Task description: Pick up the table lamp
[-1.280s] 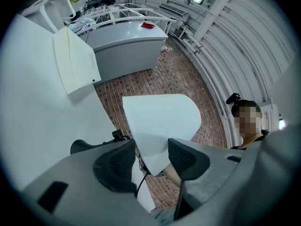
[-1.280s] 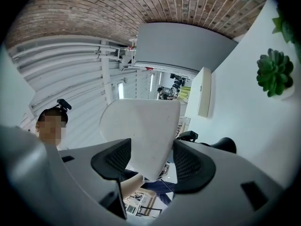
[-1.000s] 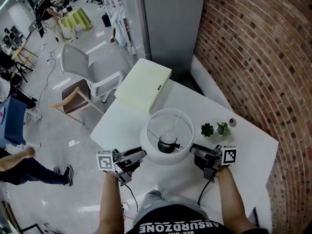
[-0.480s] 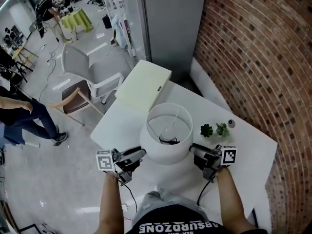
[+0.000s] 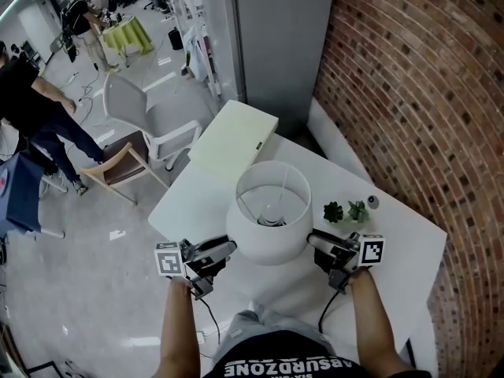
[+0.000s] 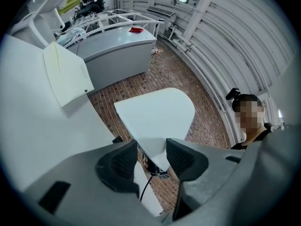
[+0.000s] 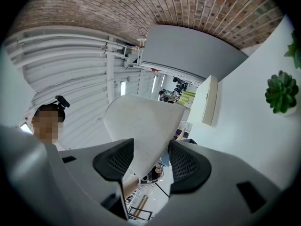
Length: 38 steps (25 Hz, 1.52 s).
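The table lamp [image 5: 270, 211] is over the near part of the desk [image 5: 394, 250], its white shade between the left gripper [image 5: 228, 248] and the right gripper [image 5: 313, 239]. Both sets of jaws are closing, each pinching the shade wall. Two small plants [image 5: 335, 209] stand near the right gripper. A cream board [image 5: 232, 140] lies behind the lamp. Only the head view shows the fitting inside the shade; the gripper views show each pinch close up.

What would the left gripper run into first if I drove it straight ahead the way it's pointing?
The white lampshade. It sits between the left gripper's closing jaws, so any push ahead would probably just press deeper into the lampshade. What lies beyond it on that line is unclear.
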Tool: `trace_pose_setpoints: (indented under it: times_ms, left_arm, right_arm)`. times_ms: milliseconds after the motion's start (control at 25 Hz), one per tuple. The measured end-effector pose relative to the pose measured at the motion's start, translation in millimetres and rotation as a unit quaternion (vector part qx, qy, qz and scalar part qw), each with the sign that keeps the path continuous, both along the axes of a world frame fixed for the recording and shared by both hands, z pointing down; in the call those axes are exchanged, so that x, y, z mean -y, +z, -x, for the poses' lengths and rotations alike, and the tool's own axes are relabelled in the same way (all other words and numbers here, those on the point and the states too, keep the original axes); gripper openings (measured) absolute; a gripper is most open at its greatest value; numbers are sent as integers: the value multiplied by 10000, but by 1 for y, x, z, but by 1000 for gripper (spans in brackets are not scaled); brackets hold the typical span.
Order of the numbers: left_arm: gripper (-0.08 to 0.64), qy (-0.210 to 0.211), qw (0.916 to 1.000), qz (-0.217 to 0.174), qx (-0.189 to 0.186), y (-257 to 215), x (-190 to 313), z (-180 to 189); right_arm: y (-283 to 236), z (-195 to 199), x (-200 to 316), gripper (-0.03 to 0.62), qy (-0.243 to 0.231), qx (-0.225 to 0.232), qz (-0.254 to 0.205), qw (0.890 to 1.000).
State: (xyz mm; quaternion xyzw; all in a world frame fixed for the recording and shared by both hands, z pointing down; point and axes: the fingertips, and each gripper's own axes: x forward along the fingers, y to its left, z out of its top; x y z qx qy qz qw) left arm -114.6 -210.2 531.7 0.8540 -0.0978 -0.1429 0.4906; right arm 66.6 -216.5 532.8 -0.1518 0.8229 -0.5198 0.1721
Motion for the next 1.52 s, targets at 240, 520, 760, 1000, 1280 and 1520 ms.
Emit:
trace_pose_setpoints:
  times_ms: [240, 520, 760, 1000, 1280, 1520]
  left_arm:
    - [187, -69, 9999, -134, -82, -12, -2, 2]
    - [183, -129, 9993, -314, -133, -24, -5, 3]
    - [183, -139, 9989, -439, -103, -34, -8, 3]
    - [183, -155, 9983, -559, -66, -46, -10, 2]
    - [183, -227, 9973, -698, -83, -60, -13, 3]
    - [183, -281, 9962, -824, -71, -70, -14, 3]
  right_arm:
    - [-15, 3, -3, 216, 41, 58, -139, 9999]
    - [-27, 3, -6, 204, 24, 89, -325, 9994]
    - [-35, 2, -8, 204, 44, 27, -435, 9990]
    - [-47, 1, -10, 201, 76, 40, -551, 9984]
    - [-62, 2, -12, 201, 100, 106, -719, 9973]
    - [-71, 1, -11, 199, 84, 108, -816, 9966]
